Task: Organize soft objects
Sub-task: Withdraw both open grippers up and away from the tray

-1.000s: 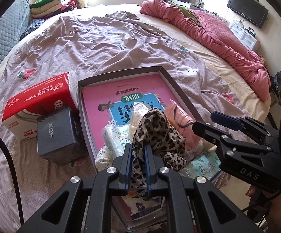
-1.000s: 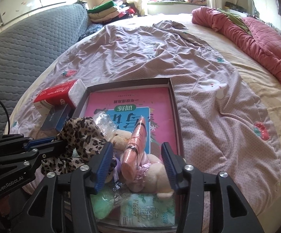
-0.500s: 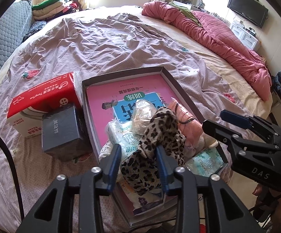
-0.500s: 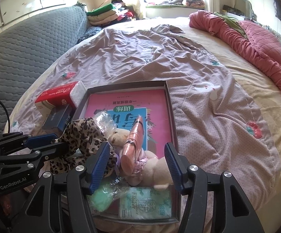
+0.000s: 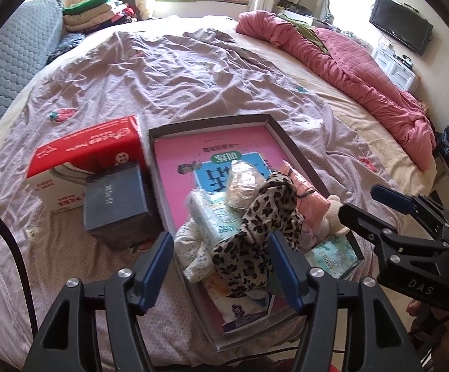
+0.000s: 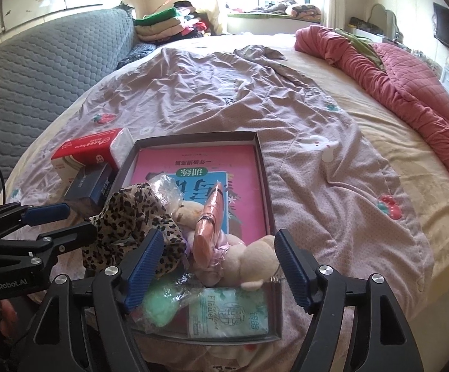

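Leopard-print cloth point(image 5: 264, 229) lies on the tray's pile between the left gripper's point(image 5: 221, 266) opening jaws, unheld.

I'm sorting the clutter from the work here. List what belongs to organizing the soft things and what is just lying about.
Part of the job:
- leopard-print cloth
- plush toy
- pink pouch
- tissue pack
- shallow box holding them

Just lying about:
- red tissue carton
- dark blue box
- pink quilt
- folded clothes stack
- television
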Demonstrator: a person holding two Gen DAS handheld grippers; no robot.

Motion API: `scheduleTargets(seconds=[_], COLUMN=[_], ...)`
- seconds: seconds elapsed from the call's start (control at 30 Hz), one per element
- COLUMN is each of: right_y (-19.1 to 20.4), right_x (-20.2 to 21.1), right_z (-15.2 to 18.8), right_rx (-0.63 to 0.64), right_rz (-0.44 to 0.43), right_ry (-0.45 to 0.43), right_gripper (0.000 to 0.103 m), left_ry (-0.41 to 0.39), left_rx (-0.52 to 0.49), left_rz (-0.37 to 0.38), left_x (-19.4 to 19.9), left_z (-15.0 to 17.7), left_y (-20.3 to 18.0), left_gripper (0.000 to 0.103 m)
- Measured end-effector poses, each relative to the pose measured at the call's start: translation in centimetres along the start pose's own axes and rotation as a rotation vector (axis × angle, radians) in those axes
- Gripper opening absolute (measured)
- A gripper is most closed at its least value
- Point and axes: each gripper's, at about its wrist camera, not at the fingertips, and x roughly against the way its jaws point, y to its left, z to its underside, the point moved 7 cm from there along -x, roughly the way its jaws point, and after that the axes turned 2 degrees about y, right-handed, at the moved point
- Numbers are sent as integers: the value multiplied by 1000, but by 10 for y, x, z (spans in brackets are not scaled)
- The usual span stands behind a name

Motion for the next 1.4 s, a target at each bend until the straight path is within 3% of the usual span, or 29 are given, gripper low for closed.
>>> scheduleTargets(seconds=[0.1,0.47,0.93,1.4], right_y=[5,36,54,92], right_x=[7,47,84,115], right_z=[3,25,29,52], right_rx=[-11,27,15,21], right_rz=[-12,64,86,67], right_ry=[-2,-32,-120,-142], right_gripper=[76,79,79,79], left_ry=[-12,-47,-93,-75], left_rx=[2,8,31,85], left_rz=[-12,-68,-109,-172], left_x=[9,43,80,106], left_z=[3,28,46,78], left_y=[3,9,27,46], left_gripper=[77,80,81,81])
